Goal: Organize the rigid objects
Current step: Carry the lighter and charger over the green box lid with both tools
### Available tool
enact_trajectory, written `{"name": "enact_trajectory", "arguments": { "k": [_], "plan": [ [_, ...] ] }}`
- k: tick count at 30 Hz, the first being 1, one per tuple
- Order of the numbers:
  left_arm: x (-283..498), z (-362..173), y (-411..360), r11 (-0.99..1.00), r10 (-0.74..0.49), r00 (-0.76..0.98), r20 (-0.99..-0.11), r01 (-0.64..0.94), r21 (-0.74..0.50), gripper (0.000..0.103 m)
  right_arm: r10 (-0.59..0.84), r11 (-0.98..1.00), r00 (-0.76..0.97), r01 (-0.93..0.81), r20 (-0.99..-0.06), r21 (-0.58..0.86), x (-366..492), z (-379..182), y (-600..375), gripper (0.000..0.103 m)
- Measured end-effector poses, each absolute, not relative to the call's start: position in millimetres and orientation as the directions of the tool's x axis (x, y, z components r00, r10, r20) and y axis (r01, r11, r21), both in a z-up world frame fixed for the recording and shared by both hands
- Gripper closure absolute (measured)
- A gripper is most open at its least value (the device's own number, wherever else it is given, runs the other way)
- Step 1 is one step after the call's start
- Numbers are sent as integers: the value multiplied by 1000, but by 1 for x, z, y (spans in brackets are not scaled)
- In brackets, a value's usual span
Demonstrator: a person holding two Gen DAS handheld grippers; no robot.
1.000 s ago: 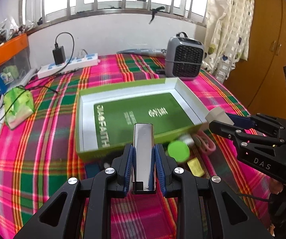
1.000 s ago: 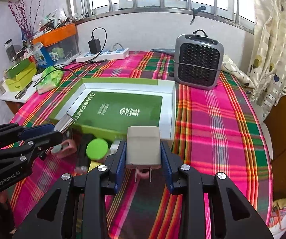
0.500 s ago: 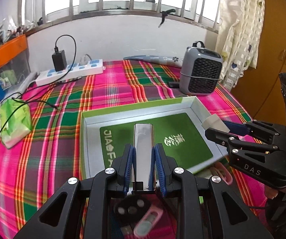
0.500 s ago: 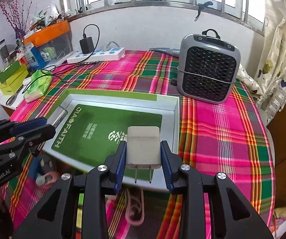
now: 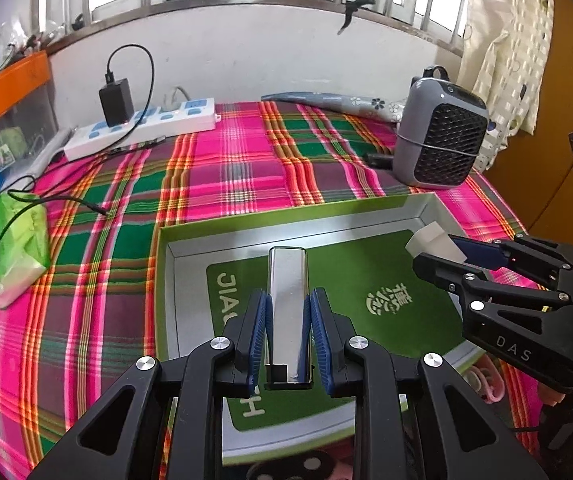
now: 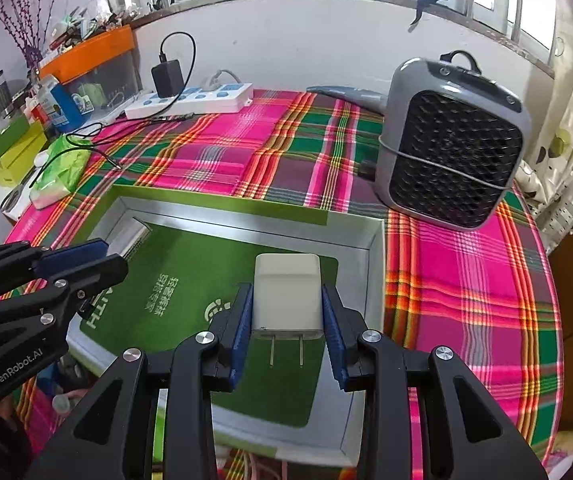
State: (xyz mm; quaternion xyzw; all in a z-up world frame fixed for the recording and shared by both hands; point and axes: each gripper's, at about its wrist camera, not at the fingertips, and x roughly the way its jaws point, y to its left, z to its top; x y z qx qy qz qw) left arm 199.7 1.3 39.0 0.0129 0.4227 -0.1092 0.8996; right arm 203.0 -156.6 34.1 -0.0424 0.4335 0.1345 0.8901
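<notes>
Left claw [image 5: 288, 330]: I grip a slim silver metal bar [image 5: 288, 300] between my blue pads [image 5: 256, 334], closed tight on its lower half; its far end sticks out forward past the fingertips.
Right claw [image 6: 286, 330]: I hold a white plug adapter [image 6: 287, 294] squeezed between my blue pads [image 6: 241, 330], its two metal prongs pointing back toward my camera.
Silver bar position: held above the left half of the open box [image 5: 164, 276], over the green card lying inside it.
Adapter position: held above the right half of the same box [image 6: 378, 280], near its right wall.
Box: shallow, green outside, silver-grey walls inside, sitting on the worktop [image 5: 226, 176] covered with a pink and green plaid cloth; a green printed card [image 5: 366, 280] covers most of its floor.
Claws to each other: in the left view my right claw [image 5: 438, 250] comes in from the right over the box's far right corner; in the right view my left claw [image 6: 98, 254] comes in from the left over the box's left side. They are apart, not touching.
Behind the box: a grey heater [image 6: 452, 148] stands on the cloth to the right; a white power strip [image 5: 142, 126] with a black charger plugged in lies along the wall.
Left edge: a green packet [image 5: 16, 240] lies on the cloth with a black cable across it.
Near edge: small items show below the box, too hidden to name.
</notes>
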Motion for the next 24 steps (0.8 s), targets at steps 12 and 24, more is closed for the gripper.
{"name": "enact_trajectory", "arguments": {
  "k": [12, 24],
  "plan": [
    [212, 24, 1, 980, -161, 598, -785, 191, -56, 81, 196, 960, 562, -276, -803, 42, 220, 18, -155, 68],
    [218, 15, 1, 984, -145, 576, -804, 173, -54, 81, 194, 960, 564, -276, -802, 38, 224, 14, -154, 68]
  ]
}}
